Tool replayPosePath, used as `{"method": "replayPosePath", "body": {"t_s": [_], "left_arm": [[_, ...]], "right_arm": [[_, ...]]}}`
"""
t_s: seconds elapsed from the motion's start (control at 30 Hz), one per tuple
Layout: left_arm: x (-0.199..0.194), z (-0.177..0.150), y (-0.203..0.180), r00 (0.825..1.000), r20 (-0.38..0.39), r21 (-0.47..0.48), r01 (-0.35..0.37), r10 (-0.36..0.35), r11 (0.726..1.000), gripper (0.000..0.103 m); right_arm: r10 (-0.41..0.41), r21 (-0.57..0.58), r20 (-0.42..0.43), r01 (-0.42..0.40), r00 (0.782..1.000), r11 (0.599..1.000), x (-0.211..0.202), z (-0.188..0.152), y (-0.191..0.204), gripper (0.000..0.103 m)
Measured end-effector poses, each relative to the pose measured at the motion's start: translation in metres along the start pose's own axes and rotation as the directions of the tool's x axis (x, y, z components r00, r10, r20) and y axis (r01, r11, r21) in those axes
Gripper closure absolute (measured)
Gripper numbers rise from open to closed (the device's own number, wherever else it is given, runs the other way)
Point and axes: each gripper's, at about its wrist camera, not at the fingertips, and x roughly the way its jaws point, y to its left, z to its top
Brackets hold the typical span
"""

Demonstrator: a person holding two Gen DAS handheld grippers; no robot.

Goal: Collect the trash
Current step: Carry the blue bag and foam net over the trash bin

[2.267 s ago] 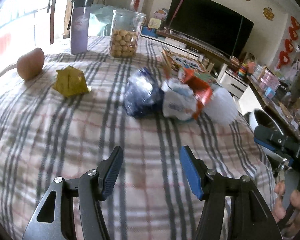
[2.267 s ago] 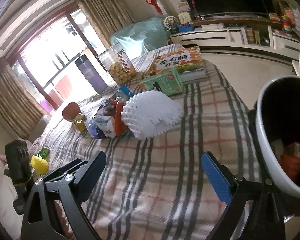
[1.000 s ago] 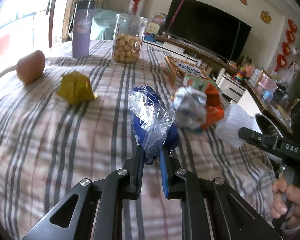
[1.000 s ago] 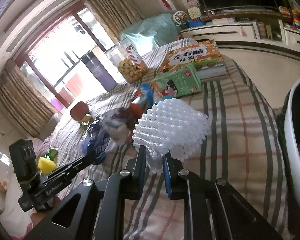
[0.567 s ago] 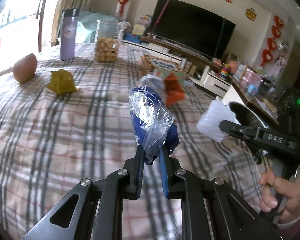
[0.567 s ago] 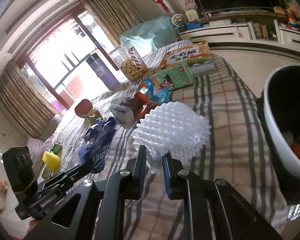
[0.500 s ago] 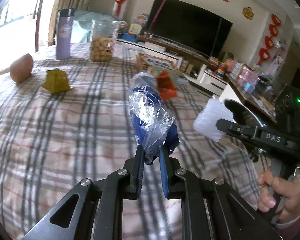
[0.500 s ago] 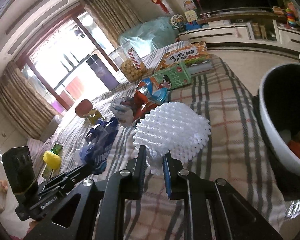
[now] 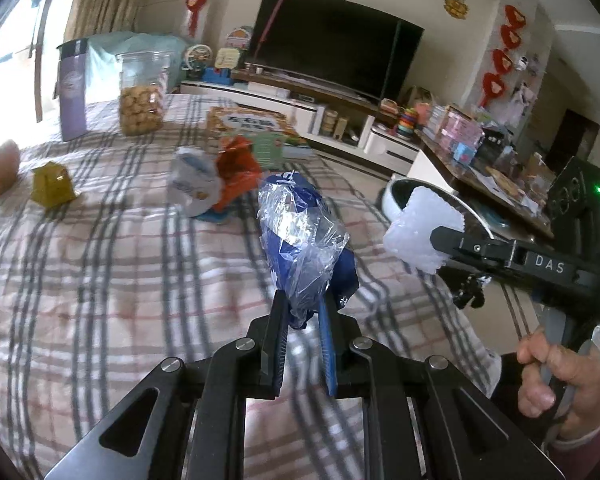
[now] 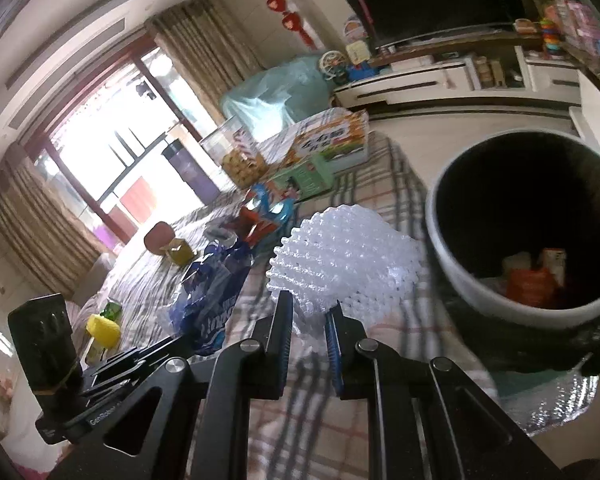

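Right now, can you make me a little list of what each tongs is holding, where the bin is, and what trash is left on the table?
left tongs: shut on the blue plastic wrapper
right tongs: shut on the white foam net
trash bin: past the table edge, open, some trash already inside
left on the table: white wrapper, orange wrapper, yellow crumpled paper
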Motion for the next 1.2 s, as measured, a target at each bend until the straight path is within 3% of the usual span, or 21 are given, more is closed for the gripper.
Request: {"method": "replayPosePath", "body": {"t_s": [0.5,1.2], "left_arm": [[0.044,0.024,-0.053,0.997,-0.021,0.109,0.081,-0.079,0.991,0.090],[0.079,0.039,-0.092,0.994,-0.043,0.178,0.109,-0.103,0.978,0.089]], "right_arm": [[-0.089,0.070,0.079,0.084,0.993,0.994,-0.050,0.013,-0.051,0.087],[-0.141,0.112,0.109,0.129,0.984,0.985,-0.068,0.019,-0.083,0.087]]}}
